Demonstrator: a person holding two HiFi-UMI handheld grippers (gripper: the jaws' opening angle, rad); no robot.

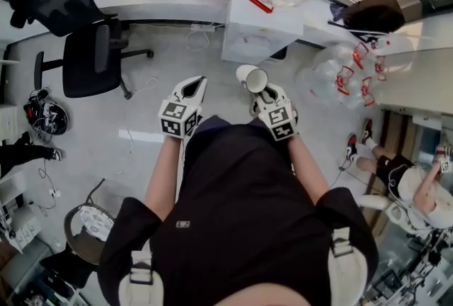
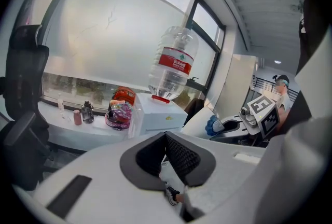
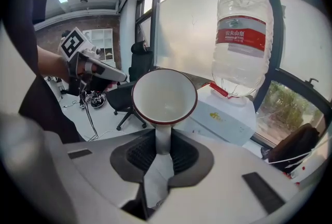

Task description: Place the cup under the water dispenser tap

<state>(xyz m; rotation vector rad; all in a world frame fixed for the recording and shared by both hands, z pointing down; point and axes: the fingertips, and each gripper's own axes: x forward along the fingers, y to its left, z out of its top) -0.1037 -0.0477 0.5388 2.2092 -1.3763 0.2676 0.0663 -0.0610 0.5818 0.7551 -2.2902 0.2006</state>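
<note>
Now clamping the white, red-rimmed cup (image 3: 164,96) by its handle in the right gripper (image 3: 162,148), mouth facing back along the jaws. Seen from the head view, held at 6 o'clock of the water dispenser (image 1: 256,32), apart from it. Left gripper (image 1: 198,83) at 9 o'clock of the cup, pinched closed, empty.

Office-like workroom, black swivel chair (image 1: 92,64), bottled water dispenser (image 1: 256,32), long white ledge (image 1: 163,1) under large windows (image 2: 114,46).
</note>
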